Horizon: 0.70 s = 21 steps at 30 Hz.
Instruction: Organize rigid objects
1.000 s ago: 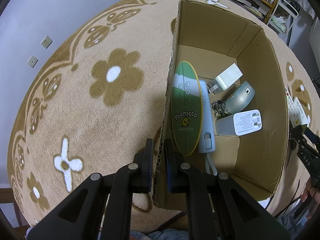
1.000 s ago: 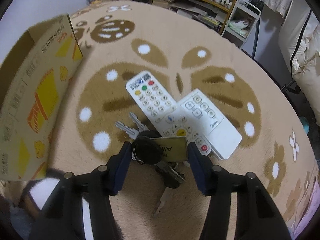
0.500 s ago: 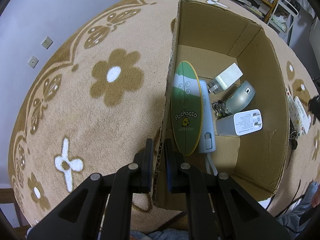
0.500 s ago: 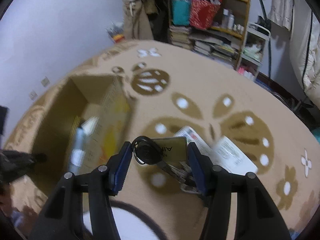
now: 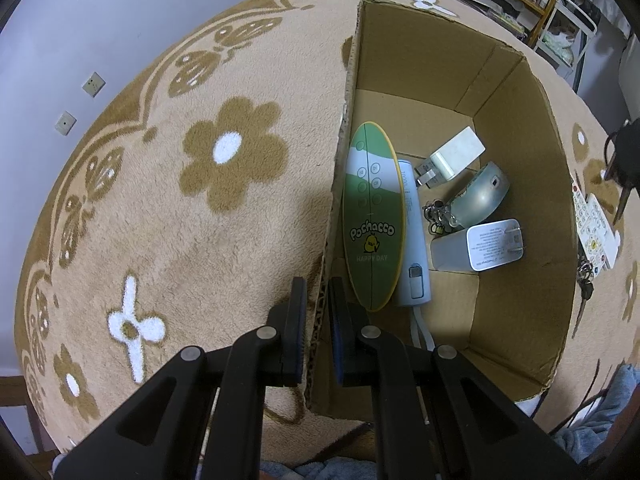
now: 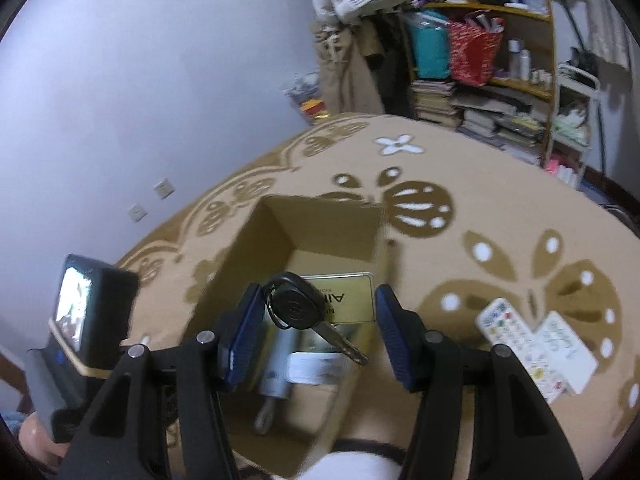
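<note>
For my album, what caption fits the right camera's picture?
Right gripper carries a key bunch above the cardboard box.

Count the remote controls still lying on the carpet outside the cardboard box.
2. A remote with coloured buttons and a plain white remote lie touching on the carpet, right of the cardboard box. More could be hidden outside these views.

Matt corrugated cardboard box [image 5: 516,184], fuzzy cloth carpet [image 5: 200,216], glossy plastic-headed metal key [image 6: 300,312].
</note>
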Each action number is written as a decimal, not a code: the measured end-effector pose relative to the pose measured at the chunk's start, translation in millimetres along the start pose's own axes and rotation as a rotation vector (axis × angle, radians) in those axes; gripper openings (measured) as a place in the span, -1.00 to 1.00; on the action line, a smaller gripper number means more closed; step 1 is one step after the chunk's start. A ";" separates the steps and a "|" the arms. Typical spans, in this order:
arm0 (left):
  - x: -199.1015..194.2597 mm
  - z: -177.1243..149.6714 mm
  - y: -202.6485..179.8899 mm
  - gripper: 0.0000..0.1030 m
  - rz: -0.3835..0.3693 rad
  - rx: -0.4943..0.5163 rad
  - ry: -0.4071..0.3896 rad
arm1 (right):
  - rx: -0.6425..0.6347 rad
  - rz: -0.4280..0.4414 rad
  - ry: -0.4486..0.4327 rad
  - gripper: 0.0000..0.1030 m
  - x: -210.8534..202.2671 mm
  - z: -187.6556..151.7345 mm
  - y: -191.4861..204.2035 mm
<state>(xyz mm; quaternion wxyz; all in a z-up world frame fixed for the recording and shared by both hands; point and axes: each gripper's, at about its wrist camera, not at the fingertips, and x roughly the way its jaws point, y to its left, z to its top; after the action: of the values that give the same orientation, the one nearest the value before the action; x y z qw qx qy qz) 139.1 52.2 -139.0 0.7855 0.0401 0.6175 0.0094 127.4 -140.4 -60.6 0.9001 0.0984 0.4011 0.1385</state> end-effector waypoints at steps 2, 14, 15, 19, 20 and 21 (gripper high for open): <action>0.1 0.2 0.2 -0.80 -0.001 0.000 0.000 | -0.017 0.011 0.001 0.17 2.0 -1.4 6.1; -0.2 0.7 -3.9 -0.80 0.013 0.010 -0.003 | 0.049 0.073 0.090 0.18 27.8 -19.7 6.0; -0.4 0.7 -3.8 -0.80 0.012 0.009 -0.003 | 0.053 0.073 0.095 0.18 29.0 -20.5 5.8; -1.0 0.7 -4.0 -0.80 0.016 0.014 -0.005 | 0.025 0.047 0.103 0.18 31.4 -24.2 8.6; -1.3 0.6 -3.5 -0.80 0.015 0.016 -0.005 | 0.023 0.047 0.103 0.18 31.1 -24.5 9.4; -1.7 0.8 -2.9 -0.80 0.016 0.015 -0.007 | 0.021 0.047 0.103 0.18 30.9 -24.6 10.1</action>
<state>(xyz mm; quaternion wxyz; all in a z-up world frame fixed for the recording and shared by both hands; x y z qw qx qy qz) 139.4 49.2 -137.4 0.7872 0.0507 0.6145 0.0108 127.0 -119.0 -95.4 0.8736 0.1100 0.4460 0.1605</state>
